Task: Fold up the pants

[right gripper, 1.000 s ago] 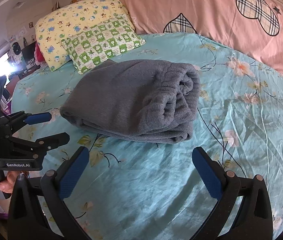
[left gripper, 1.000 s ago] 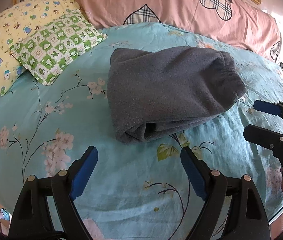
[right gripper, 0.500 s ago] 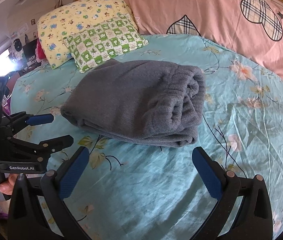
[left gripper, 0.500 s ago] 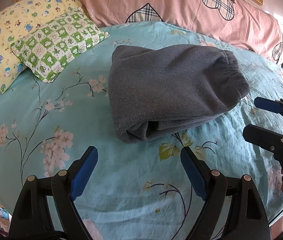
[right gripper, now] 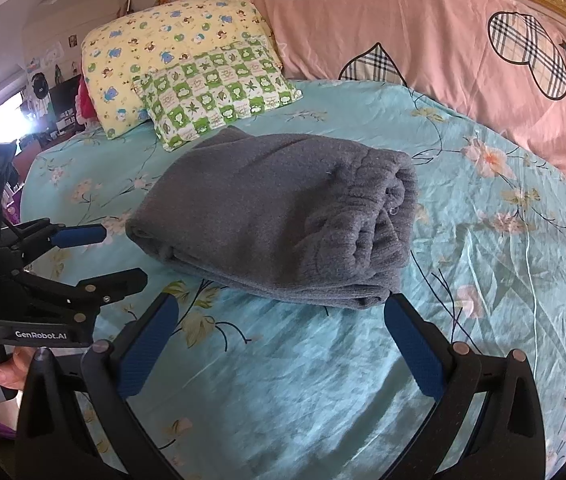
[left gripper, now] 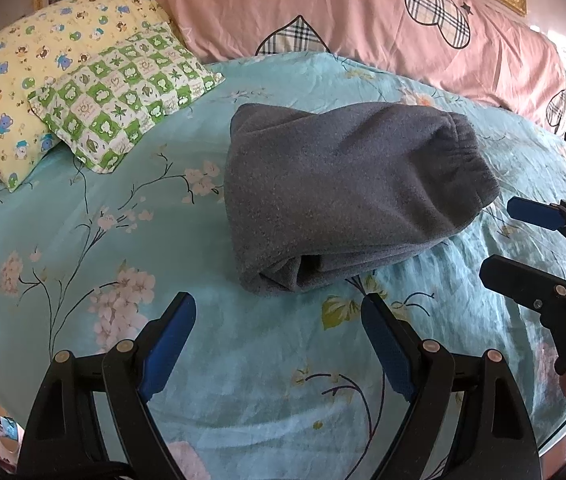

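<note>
The grey fleece pants (left gripper: pixel 347 196) lie folded in a compact bundle on the turquoise floral bedsheet (left gripper: pixel 95 208), elastic waistband at the right end. They also show in the right wrist view (right gripper: pixel 283 216). My left gripper (left gripper: pixel 279 312) is open and empty, just in front of the bundle's near folded edge. My right gripper (right gripper: pixel 279 312) is open and empty, just in front of the waistband end. Each gripper shows in the other's view: the right one (left gripper: pixel 511 236) at the right edge, the left one (right gripper: pixel 119 252) at the left edge. Neither touches the pants.
A green checked pillow (left gripper: pixel 123 92) and a yellow cartoon pillow (left gripper: pixel 35 76) lie at the back left. A long pink pillow with plaid hearts (left gripper: pixel 363 12) runs along the headboard. The bed's near edge is below the grippers.
Both grippers have moved slightly nearer the pants, so the bundle appears larger and lower in both views. Jaws stay open and the pants have not moved.
</note>
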`<state>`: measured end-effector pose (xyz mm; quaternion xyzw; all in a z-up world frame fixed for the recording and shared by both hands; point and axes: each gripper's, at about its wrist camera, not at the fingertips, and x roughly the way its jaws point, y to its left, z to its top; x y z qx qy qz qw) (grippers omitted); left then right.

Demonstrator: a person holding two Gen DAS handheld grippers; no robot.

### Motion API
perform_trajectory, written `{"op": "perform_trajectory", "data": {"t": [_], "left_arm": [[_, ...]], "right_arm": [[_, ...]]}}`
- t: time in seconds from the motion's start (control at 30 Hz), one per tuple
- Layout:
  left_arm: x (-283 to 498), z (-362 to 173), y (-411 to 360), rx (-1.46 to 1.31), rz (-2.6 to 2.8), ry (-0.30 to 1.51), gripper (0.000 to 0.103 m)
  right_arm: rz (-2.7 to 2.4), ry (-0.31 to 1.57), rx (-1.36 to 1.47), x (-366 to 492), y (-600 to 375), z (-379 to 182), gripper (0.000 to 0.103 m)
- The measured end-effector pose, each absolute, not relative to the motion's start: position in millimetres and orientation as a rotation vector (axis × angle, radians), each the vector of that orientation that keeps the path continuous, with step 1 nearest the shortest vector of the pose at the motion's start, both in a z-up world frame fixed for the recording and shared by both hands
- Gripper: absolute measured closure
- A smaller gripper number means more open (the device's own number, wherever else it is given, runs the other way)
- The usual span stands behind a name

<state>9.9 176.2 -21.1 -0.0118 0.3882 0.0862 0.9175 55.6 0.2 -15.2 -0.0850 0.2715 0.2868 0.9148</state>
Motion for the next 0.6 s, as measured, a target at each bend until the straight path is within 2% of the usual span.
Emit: {"op": "perform_trajectory", "data": {"t": [0.6], "left_arm": [[10.6,-14.1,174.1,-0.01,0.172,0.782,0.018]], "right_arm": [[0.594,0.552,-0.151,56.7,-3.7,-11.5,0.001]]}}
